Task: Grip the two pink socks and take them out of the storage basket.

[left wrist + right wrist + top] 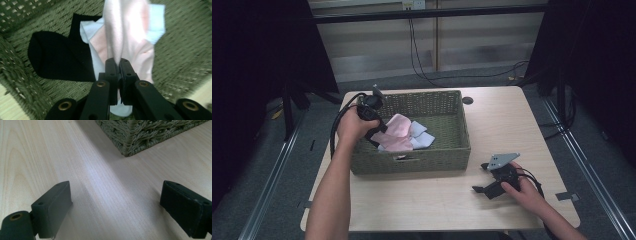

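Left tool (119, 62) clamped tight on a fold of the pink cloth (125, 32), inside the woven basket (447, 152), above a light blue cloth (156, 22) and beside a black cloth (55, 60). Right tool (115, 205) wide open, empty, resting on the worktop (37, 157) near the basket's corner. Probably the lift-out step; next calls for raising the cloth clear of the rim without dragging its neighbours.

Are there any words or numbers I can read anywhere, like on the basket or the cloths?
None: no words, numbers or signs can be read.
Green woven basket: a small tag on its front wall, too small to read.
Pink cloth, light blue cloth and black cloth: plain, no print.
Pale wooden table: no writing.
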The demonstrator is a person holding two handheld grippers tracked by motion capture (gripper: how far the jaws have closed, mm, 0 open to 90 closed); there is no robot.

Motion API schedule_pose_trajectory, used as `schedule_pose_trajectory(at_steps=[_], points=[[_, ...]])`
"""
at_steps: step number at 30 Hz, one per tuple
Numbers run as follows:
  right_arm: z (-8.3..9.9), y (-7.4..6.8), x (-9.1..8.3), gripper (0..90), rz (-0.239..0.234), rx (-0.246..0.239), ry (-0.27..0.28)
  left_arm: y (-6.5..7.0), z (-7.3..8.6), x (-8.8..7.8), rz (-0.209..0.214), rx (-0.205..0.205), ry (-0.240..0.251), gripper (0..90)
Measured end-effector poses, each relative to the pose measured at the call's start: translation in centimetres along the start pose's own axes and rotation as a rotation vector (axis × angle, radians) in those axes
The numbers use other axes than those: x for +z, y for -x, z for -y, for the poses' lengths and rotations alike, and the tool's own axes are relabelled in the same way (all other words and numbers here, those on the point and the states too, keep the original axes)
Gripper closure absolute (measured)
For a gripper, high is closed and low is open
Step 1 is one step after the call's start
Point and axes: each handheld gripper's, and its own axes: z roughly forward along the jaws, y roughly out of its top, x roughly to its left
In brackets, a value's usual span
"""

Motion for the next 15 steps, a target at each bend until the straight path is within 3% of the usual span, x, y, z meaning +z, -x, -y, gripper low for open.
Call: schedule_pose_trajectory(at_steps=[15], points=[[0.0, 0.0, 0.0, 9.4, 0.002, -0.004, 0.005, 1.7, -0.8, -3.7, 0.039, -0.007, -0.008, 86.8]])
